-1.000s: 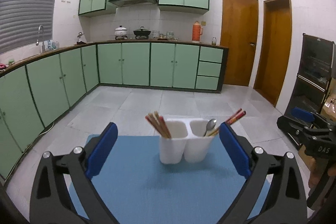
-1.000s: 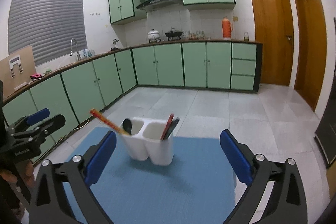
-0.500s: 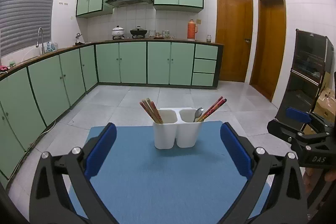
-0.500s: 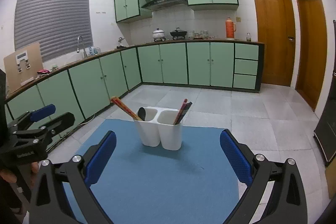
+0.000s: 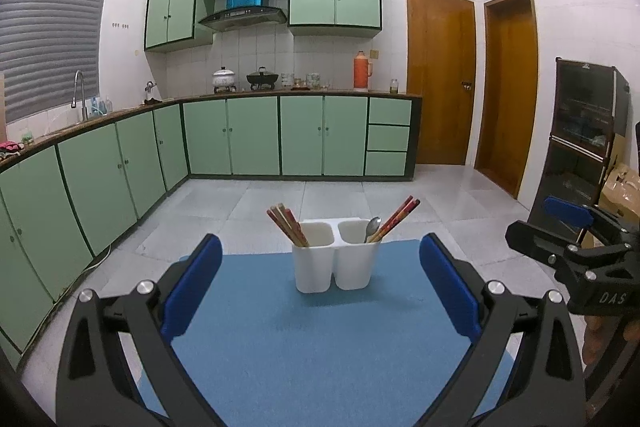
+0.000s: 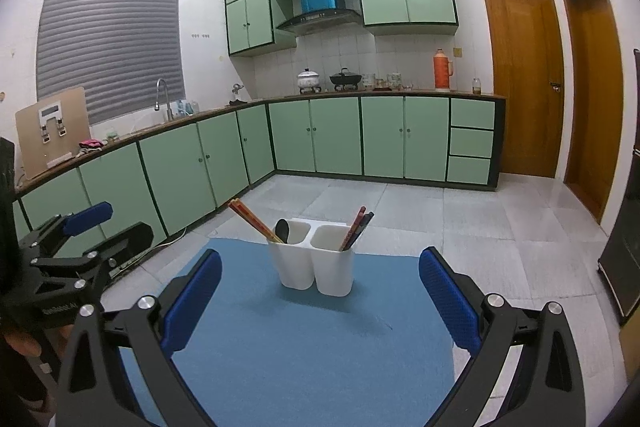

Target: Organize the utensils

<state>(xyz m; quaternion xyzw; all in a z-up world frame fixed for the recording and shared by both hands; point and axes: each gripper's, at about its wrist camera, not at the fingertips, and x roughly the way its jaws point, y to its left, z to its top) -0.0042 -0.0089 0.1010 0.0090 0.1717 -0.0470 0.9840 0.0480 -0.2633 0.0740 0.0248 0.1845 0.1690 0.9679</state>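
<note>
A white two-cup utensil holder [image 5: 335, 259] stands near the far edge of the blue mat [image 5: 320, 339]; it also shows in the right wrist view [image 6: 316, 259]. In the left wrist view its left cup holds red chopsticks [image 5: 288, 225]; its right cup holds a metal spoon [image 5: 372, 227] and more red chopsticks [image 5: 396, 217]. My left gripper [image 5: 320, 287] is open and empty, well short of the holder. My right gripper [image 6: 320, 287] is open and empty, also short of it. Each gripper shows at the side of the other's view.
The mat [image 6: 304, 339] lies on a small table above a grey tiled floor. Green cabinets [image 5: 256, 139] run along the back and left walls. Two wooden doors [image 5: 440, 83] and a dark cabinet [image 5: 584, 135] stand at the right.
Both grippers have drawn back and lifted away from the holder, which now looks smaller and farther. Both stay open and empty. The holder has not moved.
</note>
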